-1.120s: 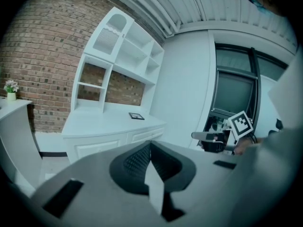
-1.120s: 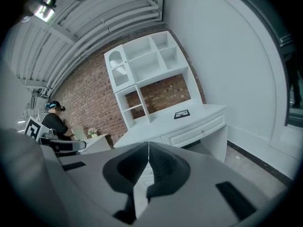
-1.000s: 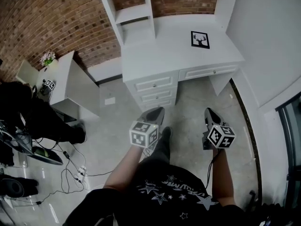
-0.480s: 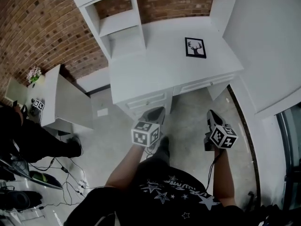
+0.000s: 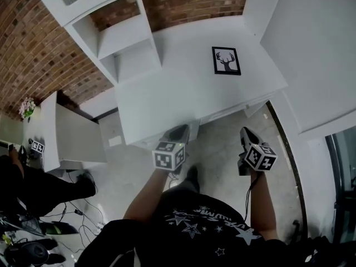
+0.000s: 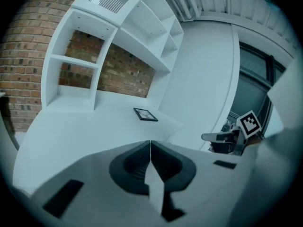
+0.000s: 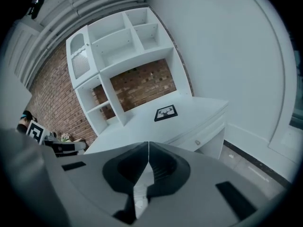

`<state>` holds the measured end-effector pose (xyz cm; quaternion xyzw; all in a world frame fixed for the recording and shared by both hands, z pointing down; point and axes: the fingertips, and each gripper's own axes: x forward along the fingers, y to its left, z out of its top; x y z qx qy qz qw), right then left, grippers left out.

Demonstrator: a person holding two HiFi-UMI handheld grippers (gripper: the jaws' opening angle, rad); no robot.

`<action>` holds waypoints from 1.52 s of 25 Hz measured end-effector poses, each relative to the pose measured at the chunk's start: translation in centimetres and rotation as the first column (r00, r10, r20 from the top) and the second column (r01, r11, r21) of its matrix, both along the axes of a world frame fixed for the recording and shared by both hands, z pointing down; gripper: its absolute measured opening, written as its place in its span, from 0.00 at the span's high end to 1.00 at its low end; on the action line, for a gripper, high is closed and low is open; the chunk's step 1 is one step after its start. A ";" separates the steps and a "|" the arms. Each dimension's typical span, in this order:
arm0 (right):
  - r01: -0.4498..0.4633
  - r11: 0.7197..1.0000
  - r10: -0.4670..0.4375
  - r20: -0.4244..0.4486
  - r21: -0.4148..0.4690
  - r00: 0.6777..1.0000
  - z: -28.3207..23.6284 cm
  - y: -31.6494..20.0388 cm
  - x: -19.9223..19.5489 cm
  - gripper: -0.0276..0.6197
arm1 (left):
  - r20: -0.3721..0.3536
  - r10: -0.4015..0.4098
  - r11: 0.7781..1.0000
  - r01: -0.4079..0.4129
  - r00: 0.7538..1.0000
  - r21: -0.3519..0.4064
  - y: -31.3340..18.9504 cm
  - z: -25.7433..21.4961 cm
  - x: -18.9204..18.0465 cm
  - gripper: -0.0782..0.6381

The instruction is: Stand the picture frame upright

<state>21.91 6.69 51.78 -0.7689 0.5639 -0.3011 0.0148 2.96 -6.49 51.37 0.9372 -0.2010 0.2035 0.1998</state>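
A black picture frame (image 5: 226, 60) with a deer print lies flat on the white desk (image 5: 167, 93), toward its right rear. It also shows as the dark-edged picture frame (image 6: 145, 114) in the left gripper view and as the picture frame (image 7: 166, 112) in the right gripper view. My left gripper (image 5: 181, 132) is shut and empty at the desk's front edge. My right gripper (image 5: 246, 134) is shut and empty too, held over the floor short of the desk's right front corner. Both are well short of the frame.
A white hutch with open shelves (image 5: 119, 43) stands on the desk's left rear against a brick wall (image 5: 33, 54). A white wall (image 5: 317, 49) borders the desk's right side. A low white cabinet (image 5: 67, 138) and floor cables (image 5: 83, 216) lie to the left.
The view has closed in on the desk: desk and frame sit lower and larger in the head view. Both grippers have moved forward toward the desk's front edge, still shut.
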 end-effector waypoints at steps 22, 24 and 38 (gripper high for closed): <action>-0.076 0.990 0.077 0.006 -0.116 0.997 3.4 -6.4 7.3 0.93 | 0.069 0.055 0.993 -0.048 0.996 -0.106 -7.1 4.8 5.8 0.86; -0.088 0.991 0.090 0.023 -0.098 0.996 3.5 -7.0 8.8 0.93 | 0.071 0.038 0.995 -0.031 0.997 -0.099 -7.4 4.8 6.3 0.87; 0.101 0.990 -0.098 0.037 -0.099 0.995 3.7 -17.7 20.8 0.93 | 0.114 -0.200 0.979 0.204 0.973 -0.023 -12.7 3.3 11.5 0.86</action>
